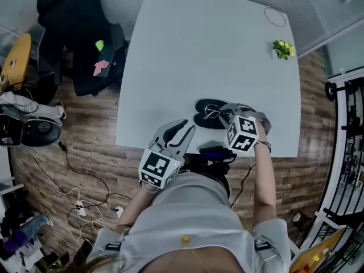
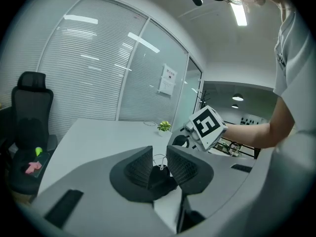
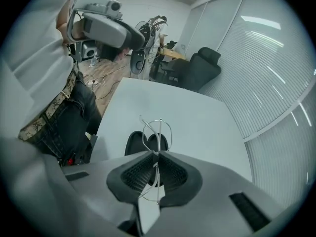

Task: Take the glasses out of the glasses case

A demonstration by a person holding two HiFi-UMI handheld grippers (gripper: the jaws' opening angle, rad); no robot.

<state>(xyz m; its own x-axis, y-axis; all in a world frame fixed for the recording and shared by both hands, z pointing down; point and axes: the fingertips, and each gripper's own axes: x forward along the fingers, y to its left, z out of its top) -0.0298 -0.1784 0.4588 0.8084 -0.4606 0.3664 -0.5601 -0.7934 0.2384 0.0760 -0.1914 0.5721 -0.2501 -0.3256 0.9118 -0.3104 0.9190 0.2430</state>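
Here the right gripper (image 3: pixel 155 154) was clamped on the wire-framed glasses (image 3: pixel 159 128), holding them over the open black glasses case (image 1: pixel 203 120) on the white table (image 1: pixel 199 50); the left gripper (image 2: pixel 159 154) hung empty, jaws apart.

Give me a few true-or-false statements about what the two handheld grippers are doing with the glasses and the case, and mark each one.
1. The right gripper is clamped on the thin silver wire-frame glasses. True.
2. The left gripper grips the black oval glasses case. False: its jaws stand apart with nothing between them.
3. The case lies open on the white table. True.
4. The small green potted plant stands right beside the case. False: it sits at the table's far right corner, well apart from it.
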